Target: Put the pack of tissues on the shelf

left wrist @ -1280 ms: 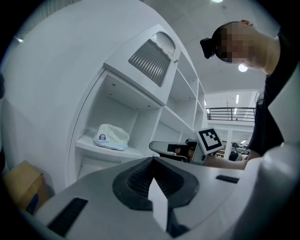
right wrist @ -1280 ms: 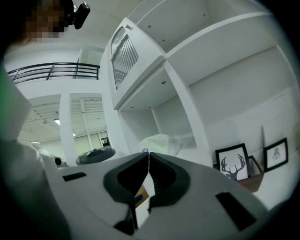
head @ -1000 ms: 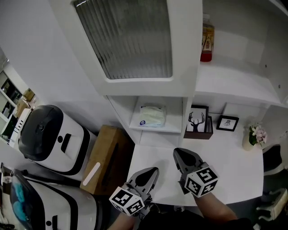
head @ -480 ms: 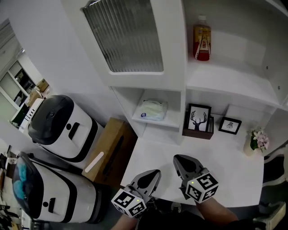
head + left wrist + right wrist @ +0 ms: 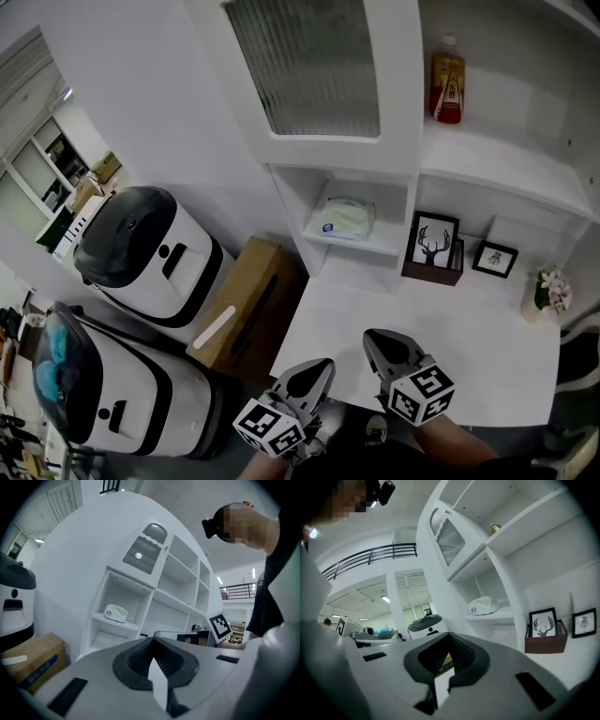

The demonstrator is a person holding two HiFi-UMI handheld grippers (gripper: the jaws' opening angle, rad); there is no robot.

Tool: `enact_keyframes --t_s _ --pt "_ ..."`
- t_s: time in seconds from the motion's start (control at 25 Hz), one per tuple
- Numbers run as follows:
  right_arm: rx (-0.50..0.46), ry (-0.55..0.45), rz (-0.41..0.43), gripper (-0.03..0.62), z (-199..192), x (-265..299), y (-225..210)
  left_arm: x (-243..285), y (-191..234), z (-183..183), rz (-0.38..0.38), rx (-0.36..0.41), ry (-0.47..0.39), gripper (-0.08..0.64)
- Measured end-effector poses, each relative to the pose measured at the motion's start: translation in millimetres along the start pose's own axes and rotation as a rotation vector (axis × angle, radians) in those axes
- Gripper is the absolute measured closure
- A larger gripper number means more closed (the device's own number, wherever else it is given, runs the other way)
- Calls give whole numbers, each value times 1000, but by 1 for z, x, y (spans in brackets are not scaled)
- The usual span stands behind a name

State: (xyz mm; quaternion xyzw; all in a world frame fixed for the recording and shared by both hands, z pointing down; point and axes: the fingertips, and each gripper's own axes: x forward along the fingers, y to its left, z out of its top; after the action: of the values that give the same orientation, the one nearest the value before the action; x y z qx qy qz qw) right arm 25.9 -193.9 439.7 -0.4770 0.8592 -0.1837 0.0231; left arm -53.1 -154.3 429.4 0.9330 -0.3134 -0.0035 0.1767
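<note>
Left tongs (image 5: 312, 364) and right tongs (image 5: 379, 341) hang clenched, empty, over the front edge of the counter (image 5: 459, 342); the pack of tissues (image 5: 345, 217) lies on the shelf (image 5: 367, 247), where only a stray nudge might dislodge it.

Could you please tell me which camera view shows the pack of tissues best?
The right gripper view: the pack of tissues appears largest, side-on, lying on its shelf. The head view shows it from above; the left gripper view shows it smaller.
</note>
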Motion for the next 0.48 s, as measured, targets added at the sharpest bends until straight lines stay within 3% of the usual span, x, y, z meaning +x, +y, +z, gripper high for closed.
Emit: enact_keyframes --t_s 0.48 --pt "7 -1 -121 588 -31 5 73 -73 22 0 -112 -15 15 555"
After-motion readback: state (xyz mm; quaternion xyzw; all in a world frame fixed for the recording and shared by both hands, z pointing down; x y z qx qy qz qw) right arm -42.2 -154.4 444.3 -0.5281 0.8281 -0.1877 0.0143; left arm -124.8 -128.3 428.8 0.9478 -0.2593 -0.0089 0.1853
